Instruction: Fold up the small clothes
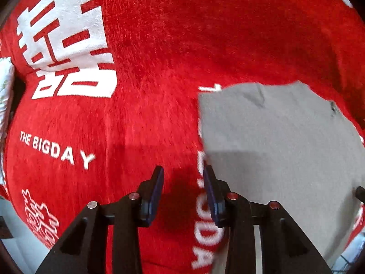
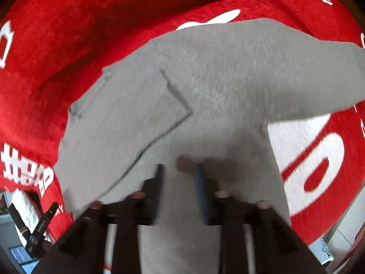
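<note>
A small grey garment (image 1: 273, 137) lies flat on a red plush blanket (image 1: 159, 68) with white lettering. In the left wrist view my left gripper (image 1: 183, 171) hangs open over the red blanket, just left of the garment's left edge, with nothing between its blue pads. In the right wrist view the grey garment (image 2: 216, 68) fills the middle, and one flap with a dark seam (image 2: 175, 91) is folded across it. My right gripper (image 2: 179, 171) is blurred and points down over the garment's near part. Its jaws stand apart, with the cloth lying below them.
The red blanket (image 2: 57, 34) spreads far beyond the garment on every side. A white patterned cloth (image 1: 4, 86) shows at the left edge. The other gripper's black body (image 2: 41, 226) appears at the lower left of the right wrist view, with pale floor beyond the blanket's edge.
</note>
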Available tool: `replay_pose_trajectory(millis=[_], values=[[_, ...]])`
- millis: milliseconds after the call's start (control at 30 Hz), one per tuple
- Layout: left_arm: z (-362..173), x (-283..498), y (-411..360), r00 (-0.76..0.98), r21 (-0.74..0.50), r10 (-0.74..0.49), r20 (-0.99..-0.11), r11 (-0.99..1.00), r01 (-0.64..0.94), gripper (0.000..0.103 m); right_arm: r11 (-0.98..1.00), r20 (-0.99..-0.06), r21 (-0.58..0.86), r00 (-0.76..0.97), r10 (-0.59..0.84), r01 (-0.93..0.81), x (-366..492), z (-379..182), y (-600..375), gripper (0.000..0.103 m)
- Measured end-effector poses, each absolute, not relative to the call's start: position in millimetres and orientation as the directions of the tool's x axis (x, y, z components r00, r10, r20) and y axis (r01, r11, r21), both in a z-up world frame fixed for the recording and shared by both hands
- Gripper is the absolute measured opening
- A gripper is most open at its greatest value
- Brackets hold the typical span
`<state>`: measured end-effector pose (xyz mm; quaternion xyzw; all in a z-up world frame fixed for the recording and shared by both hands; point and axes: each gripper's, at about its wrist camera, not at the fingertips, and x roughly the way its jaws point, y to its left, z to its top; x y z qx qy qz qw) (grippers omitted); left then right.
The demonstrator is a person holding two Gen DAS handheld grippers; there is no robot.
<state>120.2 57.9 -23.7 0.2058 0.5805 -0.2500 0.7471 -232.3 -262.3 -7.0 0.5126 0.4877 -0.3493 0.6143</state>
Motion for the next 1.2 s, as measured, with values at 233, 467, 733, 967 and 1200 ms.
replay_pose_trajectory(millis=[233,467,733,967,1200], values=[[1.4,83.3,59.3,0.15,-0.051,-0.188,-0.971,0.772,0.634,0.063,0.283,-0.951,0.309,0.288,0.116,0.908,-226.2,4.8,-236.4,0.063],[21.4,52.2,52.0,0.206,-0.012,-0.197,-0.959,0.751,0.661,0.102,0.314,-0.941,0.337,0.312,0.129,0.888,-209.4,10.5,-222.7,0.076],[25.6,45.4,50.4,0.214,0.011,-0.168,-0.962,0.761,0.648,0.102,0.362,-0.931,0.358,0.357,0.071,0.861,-203.0,30.1,-212.0,0.093],[22.9,32.0,41.2,0.204,0.051,-0.137,-0.969,0.7,0.713,0.102,0.369,-0.904,0.426,0.406,0.135,0.826,-201.3,28.9,-206.2,0.103],[17.9,13.9,27.1,0.18,0.053,-0.127,-0.975,0.66,0.749,0.102,0.3,-0.903,0.43,0.4,0.158,0.851,-223.7,18.0,-224.1,0.103]])
